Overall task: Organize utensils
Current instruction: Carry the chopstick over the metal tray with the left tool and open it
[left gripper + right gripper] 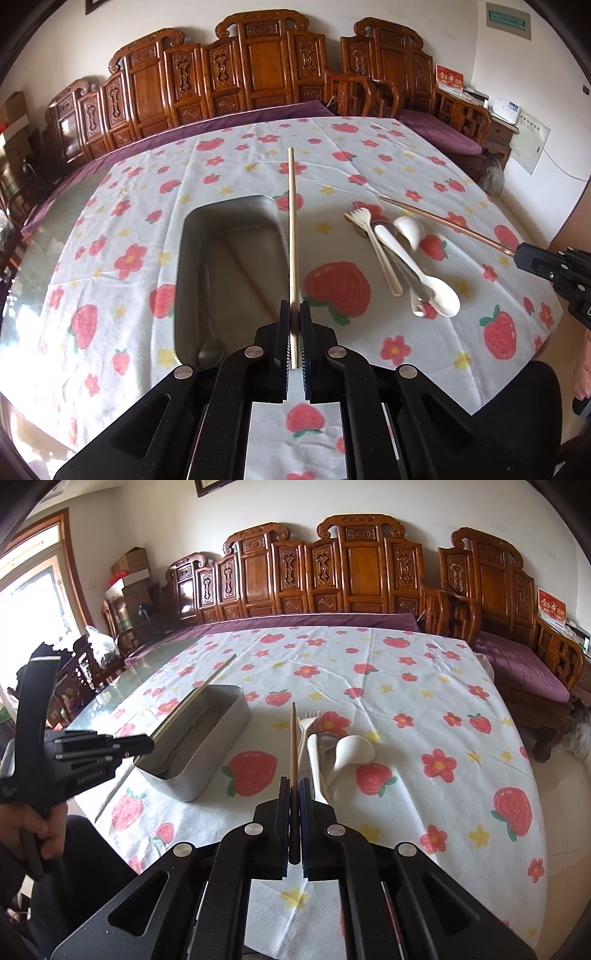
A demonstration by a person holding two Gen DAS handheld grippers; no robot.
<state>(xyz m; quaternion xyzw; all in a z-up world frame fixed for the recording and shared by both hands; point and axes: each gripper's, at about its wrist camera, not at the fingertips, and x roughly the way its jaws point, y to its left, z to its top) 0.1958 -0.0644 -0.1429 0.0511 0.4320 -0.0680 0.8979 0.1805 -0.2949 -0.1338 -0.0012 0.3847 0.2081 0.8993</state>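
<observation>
My left gripper (294, 308) is shut on a pale wooden chopstick (292, 229) that points away, above the right rim of the metal tray (192, 229). The tray holds another chopstick (255, 284) and a metal spoon (210, 350). My right gripper (294, 786) is shut on a dark brown chopstick (293, 746), held above the cloth beside a pile: a cream fork (308, 720), white ceramic spoons (352, 751) and a metal spoon (327, 740). In the left wrist view the pile (406, 254) lies right of the tray, and the right gripper (532, 260) holds its chopstick (443, 223).
The table is covered by a white cloth with strawberries and flowers (332, 288). A carved wooden bench with purple cushions (332, 620) runs behind it. The left gripper (144, 744) and the hand holding it show at the left of the right wrist view.
</observation>
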